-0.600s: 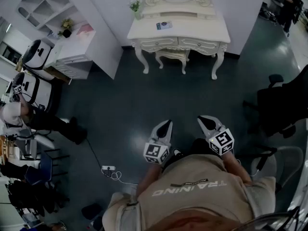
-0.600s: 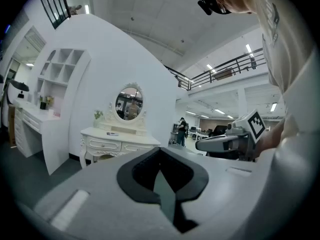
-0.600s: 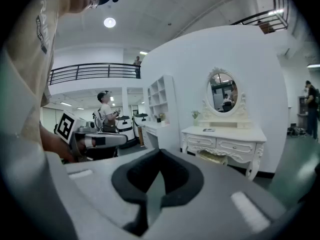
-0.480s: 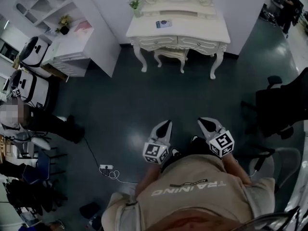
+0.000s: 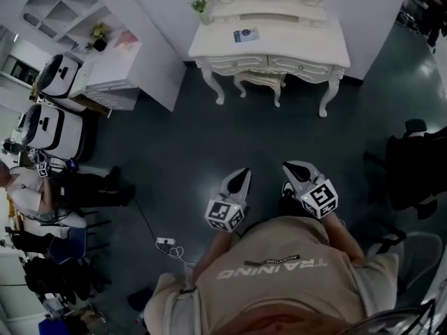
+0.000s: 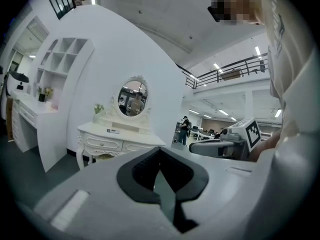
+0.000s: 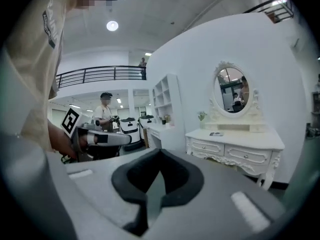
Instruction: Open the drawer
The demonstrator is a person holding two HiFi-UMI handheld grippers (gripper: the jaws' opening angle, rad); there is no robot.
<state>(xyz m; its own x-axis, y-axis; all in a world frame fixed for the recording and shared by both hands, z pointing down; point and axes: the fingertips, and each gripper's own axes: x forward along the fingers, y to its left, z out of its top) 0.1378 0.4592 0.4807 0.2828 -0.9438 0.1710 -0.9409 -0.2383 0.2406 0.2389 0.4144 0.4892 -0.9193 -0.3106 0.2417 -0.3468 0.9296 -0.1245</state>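
Observation:
A white ornate dressing table [image 5: 269,40] with an oval mirror stands against the far wall, across the dark floor from me. Its two front drawers [image 5: 237,65] [image 5: 302,65] are closed, each with a small knob. The same table [image 6: 116,134] shows far ahead in the left gripper view, and in the right gripper view the table [image 7: 235,143] shows its drawers [image 7: 247,155]. My left gripper [image 5: 241,176] and right gripper [image 5: 292,167] are held side by side in front of my body, both shut and empty, far from the table.
A stool [image 5: 262,81] sits under the table. At the left are a white desk and shelf unit [image 5: 105,65], two white machines [image 5: 50,128] and a seated person [image 5: 28,187]. A power strip [image 5: 165,243] lies on the floor. A black office chair [image 5: 412,166] stands at the right.
The head view has shifted, with the table now further right and the grippers a little higher in the picture. Both grippers stay shut and side by side.

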